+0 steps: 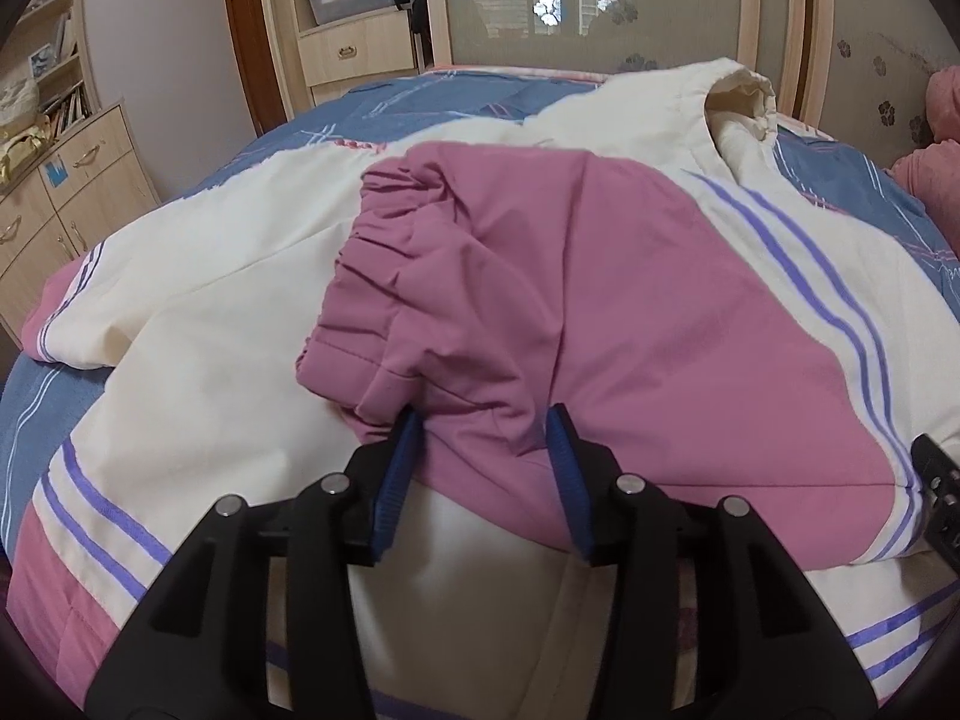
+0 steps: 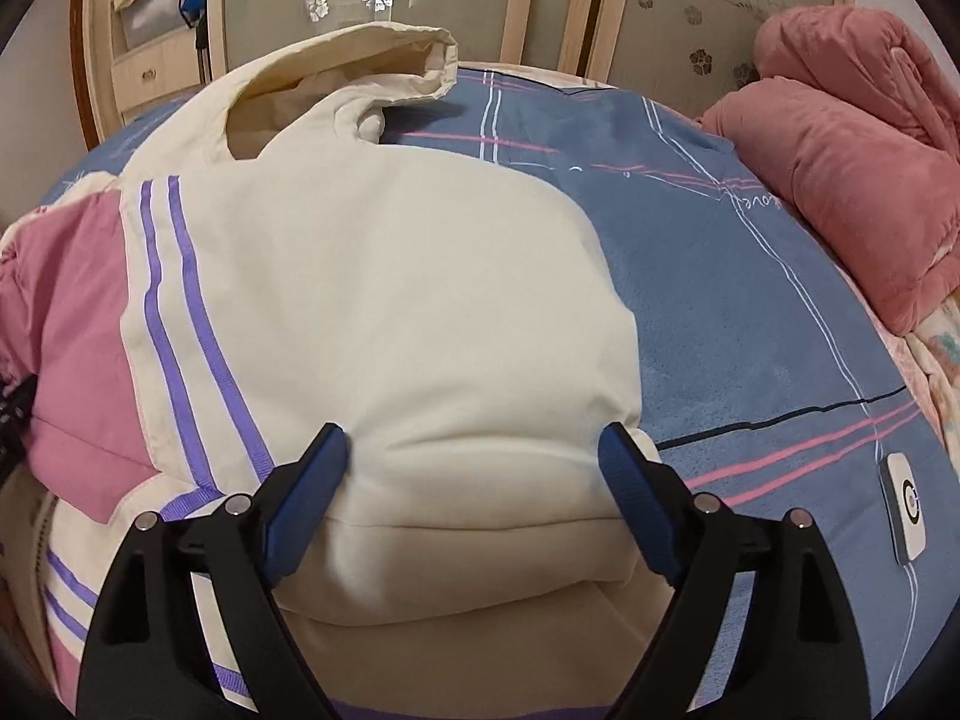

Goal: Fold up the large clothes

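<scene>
- The bed (image 2: 750, 312) is lying under and beyond both grippers, carrying a cream and pink jacket (image 1: 198, 276) spread just ahead of them.
- The folded cream panel (image 2: 390, 300) is bulging between the fingers of the right gripper (image 2: 474, 450), which are standing wide, seemingly unclamped.
- The pink sleeve (image 1: 540, 276) is resting between the half-spread jaws of the left gripper (image 1: 483, 426); whether they are pinching is unclear.
- Backing both grippers straight out should keep the fold from dragging.
</scene>
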`<state>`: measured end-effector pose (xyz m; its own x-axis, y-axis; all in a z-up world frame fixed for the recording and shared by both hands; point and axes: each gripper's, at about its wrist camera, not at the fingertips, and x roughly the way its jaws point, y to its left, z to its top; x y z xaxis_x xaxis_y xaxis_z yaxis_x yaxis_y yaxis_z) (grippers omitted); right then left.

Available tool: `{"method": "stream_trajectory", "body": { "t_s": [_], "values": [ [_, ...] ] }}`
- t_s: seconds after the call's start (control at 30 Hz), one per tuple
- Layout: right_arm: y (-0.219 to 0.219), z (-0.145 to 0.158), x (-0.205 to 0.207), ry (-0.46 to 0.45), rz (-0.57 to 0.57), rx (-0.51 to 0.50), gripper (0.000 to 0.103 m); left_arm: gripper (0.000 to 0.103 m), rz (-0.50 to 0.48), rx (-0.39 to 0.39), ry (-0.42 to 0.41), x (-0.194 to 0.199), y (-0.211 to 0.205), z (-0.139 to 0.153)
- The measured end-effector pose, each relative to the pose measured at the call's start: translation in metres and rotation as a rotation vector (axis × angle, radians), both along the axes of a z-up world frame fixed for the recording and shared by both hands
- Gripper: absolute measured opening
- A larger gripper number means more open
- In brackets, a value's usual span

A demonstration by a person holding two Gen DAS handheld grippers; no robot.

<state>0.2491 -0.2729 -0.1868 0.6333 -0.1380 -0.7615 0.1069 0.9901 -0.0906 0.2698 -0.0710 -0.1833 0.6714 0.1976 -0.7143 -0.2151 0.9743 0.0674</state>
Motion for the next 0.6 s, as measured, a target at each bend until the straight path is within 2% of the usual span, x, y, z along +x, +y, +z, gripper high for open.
{"method": "stream_trajectory", "body": {
  "t_s": [0.07,0.1,0.13,0.17,0.2,0.27,0.3,0.37,0.43,0.47,0.53,0.6],
  "values": [
    [-0.002,0.001,0.0,0.002,0.002,0.011,0.087,0.049,0.031,-0.024,-0.103,-0.014,0.002,0.019],
    [-0.004,0.004,-0.002,-0.009,-0.001,0.02,0.087,0.065,0.037,-0.031,-0.152,-0.021,0.002,0.026],
    [-0.006,0.009,-0.005,-0.031,-0.009,0.022,0.087,0.085,0.051,-0.025,-0.204,-0.027,0.0,0.035],
    [-0.005,0.019,-0.011,-0.093,-0.021,0.017,0.087,0.089,0.066,-0.007,-0.234,-0.03,-0.005,0.042],
    [-0.002,0.029,-0.017,-0.159,-0.014,0.014,0.087,0.09,0.059,-0.003,-0.227,-0.028,-0.009,0.045],
    [0.008,0.043,-0.029,-0.249,0.021,0.005,0.087,0.088,-0.009,-0.044,-0.181,-0.018,-0.018,0.044],
    [0.016,0.049,-0.033,-0.276,0.035,-0.03,0.087,0.088,-0.034,-0.056,-0.166,-0.015,-0.023,0.042],
    [0.033,0.042,-0.028,-0.231,0.042,-0.129,0.087,0.088,-0.064,-0.037,-0.128,-0.008,-0.032,0.032],
    [0.04,0.022,-0.016,-0.141,0.056,-0.168,0.087,0.089,-0.093,-0.014,-0.053,0.004,-0.04,0.013],
    [0.041,0.009,-0.008,-0.083,0.063,-0.173,0.087,0.091,-0.091,-0.027,-0.017,0.01,-0.038,0.003],
    [0.032,-0.002,0.002,-0.029,0.059,-0.119,0.09,0.097,-0.089,-0.074,0.016,0.017,-0.031,-0.004],
    [0.02,0.0,0.006,-0.024,0.039,-0.062,0.098,0.099,-0.095,-0.108,0.018,0.018,-0.027,-0.005]
  ]
}}
